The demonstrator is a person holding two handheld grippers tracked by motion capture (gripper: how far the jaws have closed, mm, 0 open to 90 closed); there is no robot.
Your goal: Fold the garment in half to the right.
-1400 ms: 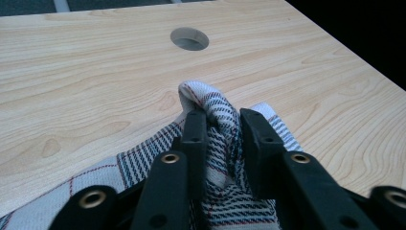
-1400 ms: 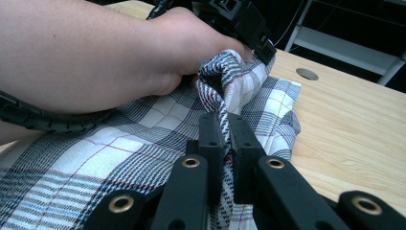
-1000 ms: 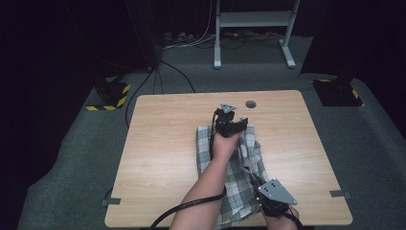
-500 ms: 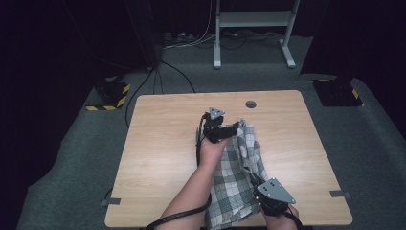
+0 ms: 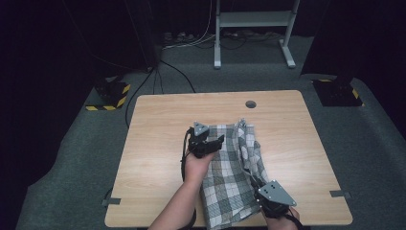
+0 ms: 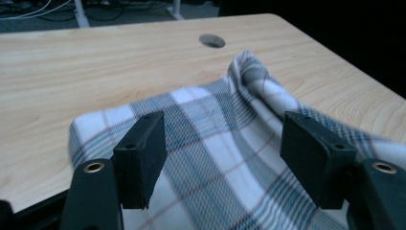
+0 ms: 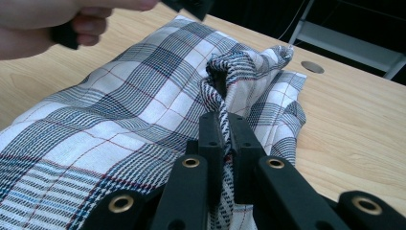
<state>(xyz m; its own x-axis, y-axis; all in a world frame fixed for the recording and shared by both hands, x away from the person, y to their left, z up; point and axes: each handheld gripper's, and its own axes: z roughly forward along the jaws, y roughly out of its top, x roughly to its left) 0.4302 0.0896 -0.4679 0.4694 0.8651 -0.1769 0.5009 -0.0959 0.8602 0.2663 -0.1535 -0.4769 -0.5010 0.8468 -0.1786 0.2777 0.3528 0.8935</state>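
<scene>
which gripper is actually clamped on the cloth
The right gripper: its jaws pinch a bunched fold of the cloth. The left gripper hangs open above the cloth, gripping nothing.

Dim room, evenly lit table [image 5: 158, 143]; near cloth [image 6: 201, 158] softly blurred.

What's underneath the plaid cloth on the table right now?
The plaid cloth lies straight on the wooden table, and bare wood shows all round it. Whether anything sits beneath it cannot be told; the fabric covers that patch.
</scene>
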